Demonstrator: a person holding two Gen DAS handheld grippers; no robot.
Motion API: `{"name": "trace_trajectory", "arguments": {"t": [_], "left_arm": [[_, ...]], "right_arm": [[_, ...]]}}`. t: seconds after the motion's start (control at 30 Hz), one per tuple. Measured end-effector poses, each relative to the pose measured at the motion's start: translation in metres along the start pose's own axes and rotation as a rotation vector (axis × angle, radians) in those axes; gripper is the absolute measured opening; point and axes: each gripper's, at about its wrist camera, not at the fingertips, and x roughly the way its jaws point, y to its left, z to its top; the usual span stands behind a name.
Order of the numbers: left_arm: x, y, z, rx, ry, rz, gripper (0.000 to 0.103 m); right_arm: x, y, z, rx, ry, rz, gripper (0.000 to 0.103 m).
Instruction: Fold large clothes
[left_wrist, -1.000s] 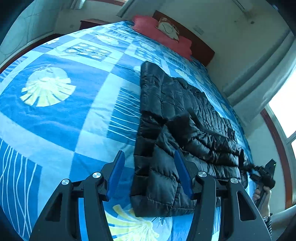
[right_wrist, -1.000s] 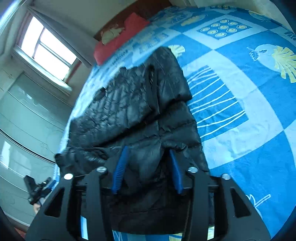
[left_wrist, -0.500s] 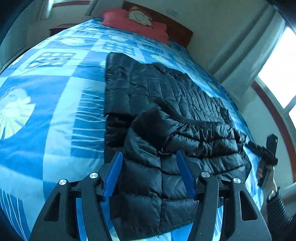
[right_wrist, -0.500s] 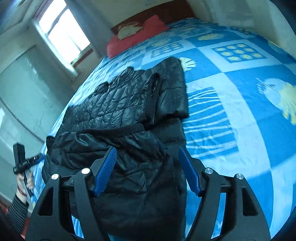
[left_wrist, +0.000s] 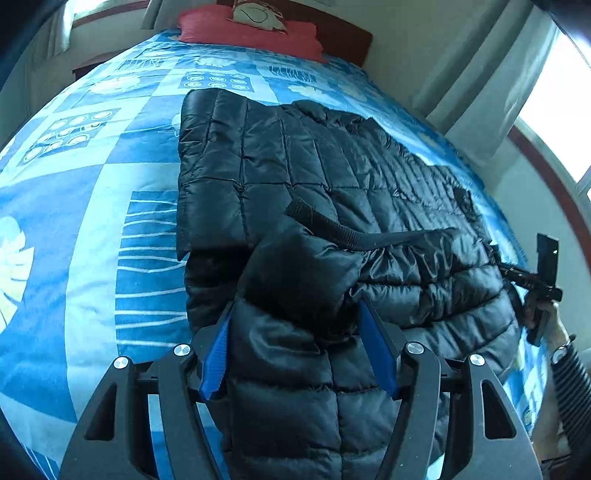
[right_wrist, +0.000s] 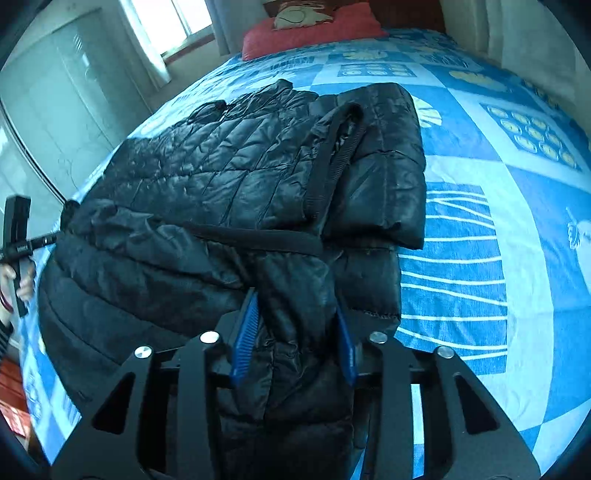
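a black quilted puffer jacket lies spread across a bed covered by a blue and white patterned bedspread, with its near edge bunched and lifted toward the cameras. in the left wrist view, the left claw has its two blue-padded fingers on either side of a thick fold of the jacket's near end, the fabric filling the gap between them, so it is gripping the jacket. in the right wrist view, the right claw likewise has its blue fingers pressed against both sides of a gathered bunch of the jacket, holding it. a dark ribbed band along one edge of the jacket curls across the top layer. at the head of the bed sits a red pillow with a pale cushion on it, in front of a dark wooden headboard. a bright window with pale curtains stands beside the bed. each view shows the other claw at the frame edge, held in a hand.
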Motion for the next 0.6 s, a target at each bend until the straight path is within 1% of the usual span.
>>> {"name": "trace_trajectory", "arguments": {"t": [0.03,0.1,0.17,0.2,0.27,0.3,0.37,0.5,0.53,0.6], "left_arm": [[0.001,0.000,0.000,0.000,0.002,-0.003,0.064],[0.001,0.000,-0.001,0.000,-0.002,-0.007,0.060],[0.001,-0.005,-0.002,0.028,0.001,0.032,0.044],[0.002,-0.007,-0.001,0.044,0.001,0.055,0.040],[-0.001,-0.015,-0.003,0.093,-0.012,0.095,0.029],[-0.003,-0.019,-0.004,0.113,-0.018,0.114,0.026],[-0.006,-0.025,-0.006,0.144,-0.026,0.150,0.021],[-0.009,-0.036,-0.008,0.178,-0.044,0.204,0.017],[-0.012,-0.040,-0.010,0.189,-0.052,0.226,0.016],[-0.019,-0.045,-0.011,0.198,-0.069,0.245,0.015]], "right_arm": [[0.000,0.001,-0.001,0.000,-0.005,0.000,0.030],[-0.001,0.003,-0.002,0.000,-0.014,-0.009,0.027],[-0.003,0.006,-0.004,-0.007,-0.024,-0.021,0.023],[-0.004,0.008,-0.005,-0.012,-0.029,-0.029,0.020],[-0.006,0.012,-0.006,-0.019,-0.036,-0.043,0.018],[-0.007,0.014,-0.007,-0.026,-0.040,-0.051,0.017],[-0.009,0.017,-0.008,-0.032,-0.048,-0.066,0.015],[-0.016,0.022,-0.010,-0.032,-0.071,-0.089,0.012],[-0.018,0.024,-0.010,-0.034,-0.081,-0.095,0.011],[-0.029,0.029,-0.011,-0.036,-0.113,-0.102,0.010]]}}
